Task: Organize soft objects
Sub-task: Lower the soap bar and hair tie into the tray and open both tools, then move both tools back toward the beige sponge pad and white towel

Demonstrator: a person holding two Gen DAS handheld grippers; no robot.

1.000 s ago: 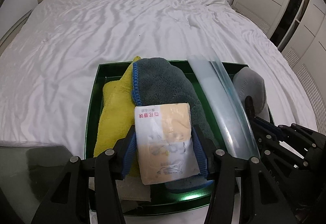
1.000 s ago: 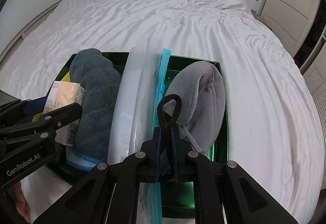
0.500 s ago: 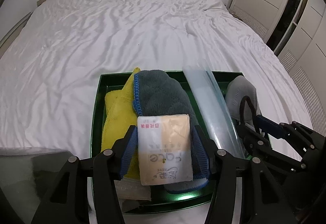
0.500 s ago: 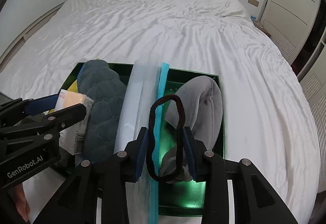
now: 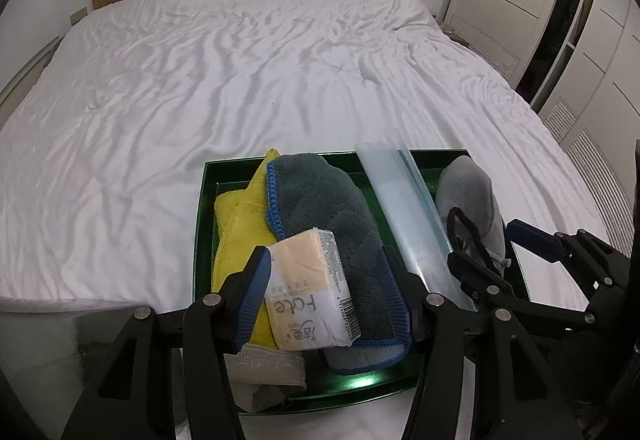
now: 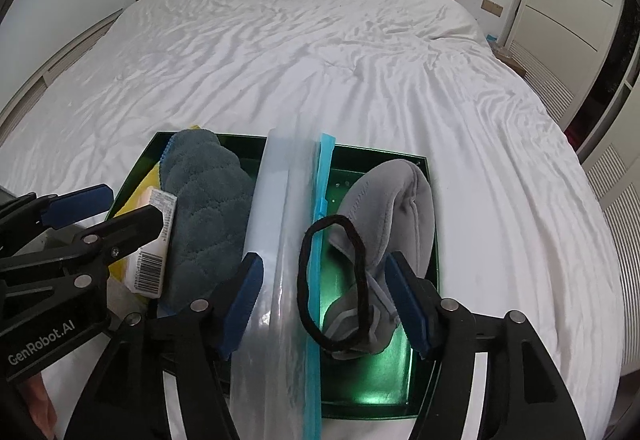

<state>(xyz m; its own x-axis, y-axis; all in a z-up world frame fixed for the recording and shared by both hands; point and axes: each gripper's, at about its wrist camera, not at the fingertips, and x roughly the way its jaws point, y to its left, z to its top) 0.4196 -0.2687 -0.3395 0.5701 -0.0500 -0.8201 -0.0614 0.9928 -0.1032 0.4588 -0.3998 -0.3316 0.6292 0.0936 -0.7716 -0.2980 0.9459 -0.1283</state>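
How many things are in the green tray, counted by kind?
Towels: 2, yellow towel and grey towel
Tissue packs: 1, tissue pack
Zip bags: 1, clear zip bag
Grey pouches: 1, grey pouch
Hair ties: 1, black hair tie
Beige cloths: 1, beige cloth
Total: 7

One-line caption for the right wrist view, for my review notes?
Right gripper opening over a black hair tie and grey eye mask in the green tray.

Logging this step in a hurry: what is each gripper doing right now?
Left gripper: shut on the tissue pack.
Right gripper: opening, holding nothing; the black hair tie lies loose between its fingers.
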